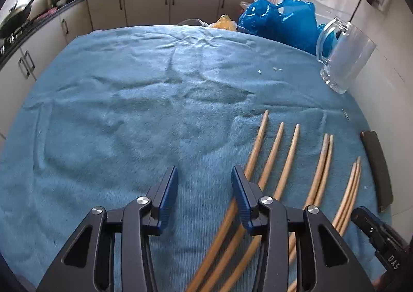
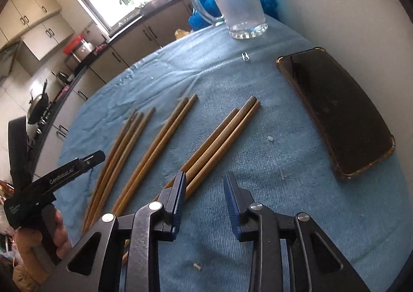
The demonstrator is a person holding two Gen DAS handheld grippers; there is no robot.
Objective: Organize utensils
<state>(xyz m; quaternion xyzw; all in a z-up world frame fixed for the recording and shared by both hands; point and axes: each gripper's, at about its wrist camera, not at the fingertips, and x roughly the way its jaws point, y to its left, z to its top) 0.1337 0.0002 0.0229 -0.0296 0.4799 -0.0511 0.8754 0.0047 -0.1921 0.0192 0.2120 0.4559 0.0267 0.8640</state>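
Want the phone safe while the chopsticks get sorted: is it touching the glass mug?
Apart. The right wrist view shows bare blue towel between the phone and the glass mug.

Wooden chopsticks [image 2: 160, 144] flat on the blue towel [image 2: 258, 137], roughly parallel, in three loose clusters.

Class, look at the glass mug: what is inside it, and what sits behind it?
The glass mug looks empty. Behind it lies a blue plastic bag, seen partly through the glass; the mug covers the rest.
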